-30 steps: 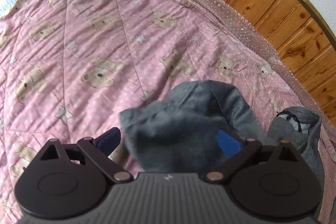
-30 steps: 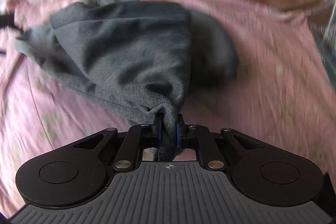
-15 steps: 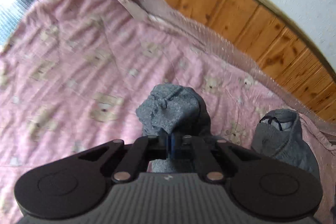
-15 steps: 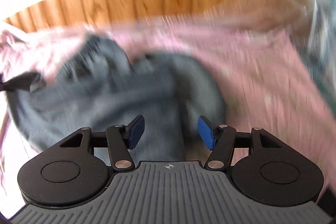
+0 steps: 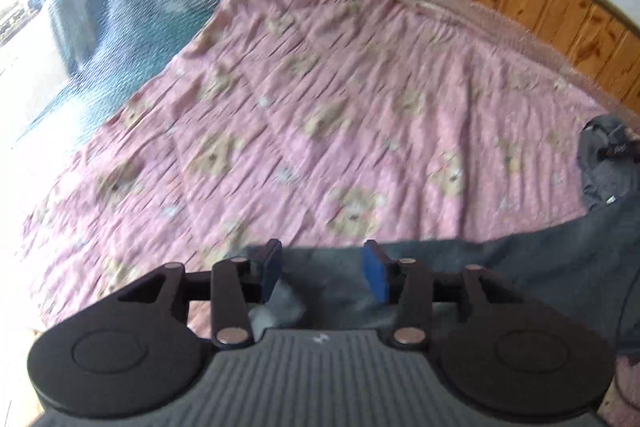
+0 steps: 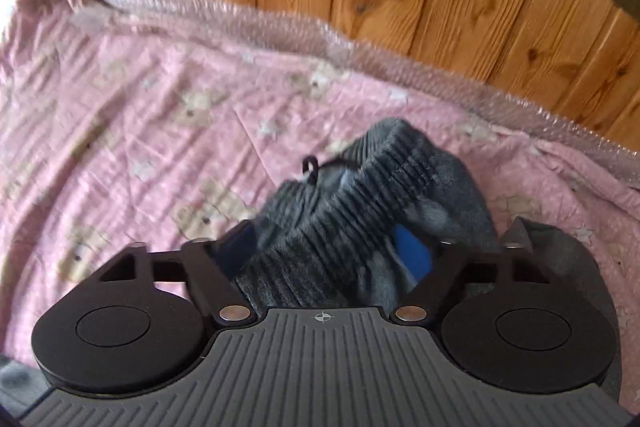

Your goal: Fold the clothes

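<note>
My left gripper (image 5: 323, 269) was opening, its blue pads clear of the grey garment (image 5: 520, 275) that lay beneath and ahead of them on the pink quilt (image 5: 320, 99). My right gripper (image 6: 326, 247) was closing — the garment's ribbed waistband (image 6: 360, 183) bunched between its fingers, pads not yet pressing.
</note>
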Available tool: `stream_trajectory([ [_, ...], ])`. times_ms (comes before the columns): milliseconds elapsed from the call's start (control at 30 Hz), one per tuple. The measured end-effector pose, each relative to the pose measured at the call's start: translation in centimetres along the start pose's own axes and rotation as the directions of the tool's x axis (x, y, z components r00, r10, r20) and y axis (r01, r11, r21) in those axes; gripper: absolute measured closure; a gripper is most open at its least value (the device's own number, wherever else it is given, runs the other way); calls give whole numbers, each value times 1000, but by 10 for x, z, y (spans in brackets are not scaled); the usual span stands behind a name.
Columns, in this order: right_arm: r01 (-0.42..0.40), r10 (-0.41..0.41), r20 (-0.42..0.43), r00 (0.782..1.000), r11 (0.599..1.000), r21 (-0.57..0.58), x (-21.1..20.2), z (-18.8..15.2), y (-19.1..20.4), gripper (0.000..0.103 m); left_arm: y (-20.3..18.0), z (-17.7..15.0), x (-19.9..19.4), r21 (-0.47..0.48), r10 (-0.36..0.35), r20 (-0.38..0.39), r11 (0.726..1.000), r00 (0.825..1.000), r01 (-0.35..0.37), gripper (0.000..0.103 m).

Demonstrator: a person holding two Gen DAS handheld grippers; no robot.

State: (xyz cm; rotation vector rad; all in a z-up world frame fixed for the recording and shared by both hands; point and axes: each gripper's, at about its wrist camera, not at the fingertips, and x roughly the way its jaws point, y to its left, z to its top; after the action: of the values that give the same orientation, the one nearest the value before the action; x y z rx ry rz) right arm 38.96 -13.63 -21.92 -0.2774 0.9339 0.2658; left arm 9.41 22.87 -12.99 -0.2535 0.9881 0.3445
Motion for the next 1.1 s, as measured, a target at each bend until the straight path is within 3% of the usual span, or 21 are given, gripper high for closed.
stream_trajectory([
  [100, -32, 31, 50, 998, 999, 14, -33, -15, 7, 89, -38, 26, 6, -18, -126, 71, 992, 989, 127, 51],
  [167, -101, 101, 146, 984, 995, -7, -89, -31, 17, 89, -63, 42, 14, -37, -246, 110, 967, 963, 251, 39],
  [233, -174, 179, 204, 963, 984, -40, -142, -55, 32, 89, -99, 55, 27, -41, -382, 115, 921, 917, 388, 18],
  [267, -196, 202, 209, 957, 979, -52, -157, -69, 39, 89, -119, 60, 36, -41, -445, 103, 892, 890, 451, 13],
  [367, -237, 245, 223, 944, 969, -62, -188, -114, 54, 89, -180, 70, 68, -42, -586, 0, 810, 810, 585, 8],
  [500, -286, 287, 229, 930, 958, -37, -207, -157, 56, 89, -254, 62, 107, 7, -637, -208, 758, 742, 653, 7],
  [567, -315, 313, 245, 918, 949, -30, -212, -173, 57, 89, -276, 52, 123, 48, -576, -265, 793, 773, 608, 15],
  [600, -328, 324, 253, 912, 944, -26, -214, -179, 57, 89, -284, 49, 131, 60, -555, -293, 802, 779, 594, 60],
  [633, -337, 331, 258, 908, 941, -21, -215, -182, 58, 89, -285, 48, 137, 45, -564, -323, 793, 760, 607, 93],
  [667, -334, 326, 262, 908, 942, -15, -216, -183, 60, 89, -283, 51, 140, 32, -578, -330, 784, 747, 620, 95],
  [733, -327, 313, 298, 902, 945, -2, -223, -179, 63, 89, -261, 77, 114, 32, -636, -200, 756, 745, 654, 96],
  [767, -332, 312, 330, 891, 943, 2, -230, -175, 64, 89, -236, 99, 87, 53, -667, -96, 738, 739, 673, 96],
  [833, -359, 317, 419, 851, 933, 24, -245, -167, 66, 70, -171, 143, 37, 49, -674, 97, 738, 732, 673, 97],
  [867, -375, 318, 465, 826, 926, 34, -253, -163, 67, 45, -132, 164, 19, 45, -629, 183, 773, 756, 633, 97],
  [900, -382, 306, 498, 811, 922, 56, -258, -161, 69, 18, -93, 183, 10, 35, -558, 250, 822, 791, 569, 97],
  [933, -371, 280, 510, 814, 925, 85, -258, -161, 71, 10, -58, 199, 14, 21, -475, 285, 872, 833, 490, 96],
  [967, -345, 244, 494, 834, 931, 122, -254, -163, 74, 8, -26, 212, 22, 4, -389, 300, 913, 871, 407, 95],
  [1000, -304, 201, 455, 868, 938, 166, -248, -167, 77, 9, 3, 220, 44, -13, -307, 264, 947, 915, 321, 91],
  [1033, -261, 160, 398, 903, 942, 213, -237, -173, 80, 9, 30, 225, 65, -34, -225, 217, 971, 950, 238, 80],
  [1067, -218, 127, 326, 937, 941, 258, -225, -181, 83, 9, 54, 223, 82, -71, -157, 144, 983, 977, 168, 74],
  [1100, -173, 98, 248, 964, 938, 302, -213, -191, 86, 9, 79, 217, 95, -96, -115, 81, 988, 990, 122, 68],
])
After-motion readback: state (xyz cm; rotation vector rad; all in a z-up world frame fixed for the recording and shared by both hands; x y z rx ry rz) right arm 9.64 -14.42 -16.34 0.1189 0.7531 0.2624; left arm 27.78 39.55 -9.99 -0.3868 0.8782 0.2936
